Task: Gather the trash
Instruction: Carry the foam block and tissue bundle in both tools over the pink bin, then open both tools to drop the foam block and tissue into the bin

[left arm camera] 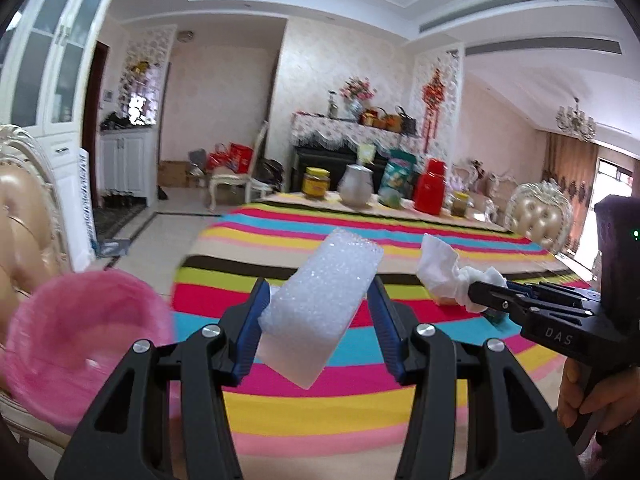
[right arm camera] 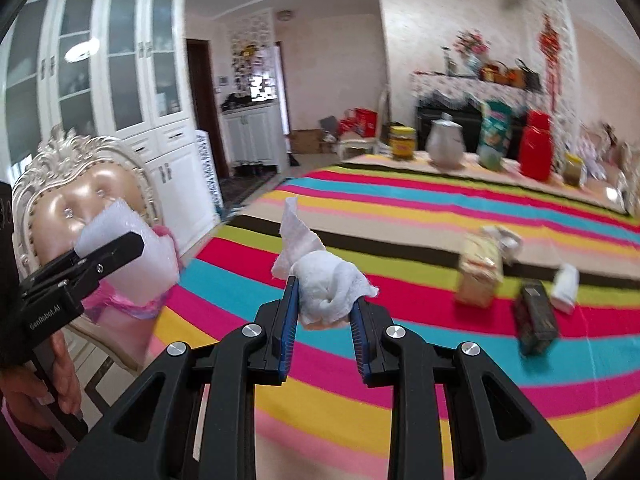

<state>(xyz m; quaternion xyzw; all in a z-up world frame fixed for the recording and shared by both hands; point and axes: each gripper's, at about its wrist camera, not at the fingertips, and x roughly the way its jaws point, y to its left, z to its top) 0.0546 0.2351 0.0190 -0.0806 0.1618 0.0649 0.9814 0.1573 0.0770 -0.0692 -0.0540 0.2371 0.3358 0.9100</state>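
My left claw [left arm camera: 318,304] grips a block of white foam [left arm camera: 320,308], bubbly on its face, tilted between the blue pads and held above the striped cloth on the worktop [left arm camera: 360,412]. My right claw [right arm camera: 325,304] is clamped on a crumpled white tissue [right arm camera: 326,292], 1 loose corner sticking up.

Left view only: a blurred pink basket [left arm camera: 80,352] at lower left, beside a padded chair [left arm camera: 24,232]. It also shows the right claw from the side with the tissue bunched at its tip, and fingers [left arm camera: 576,404] wrapped on its handle.

Right view only: more trash on the cloth, well to the right of the tissue: a pale carton [right arm camera: 480,272], a dark box [right arm camera: 536,320] and a white scrap [right arm camera: 566,286], all blurred. At far left, the left claw with the foam in front of the chair back.

Both claws point forward and slightly down, side by side above the worktop.
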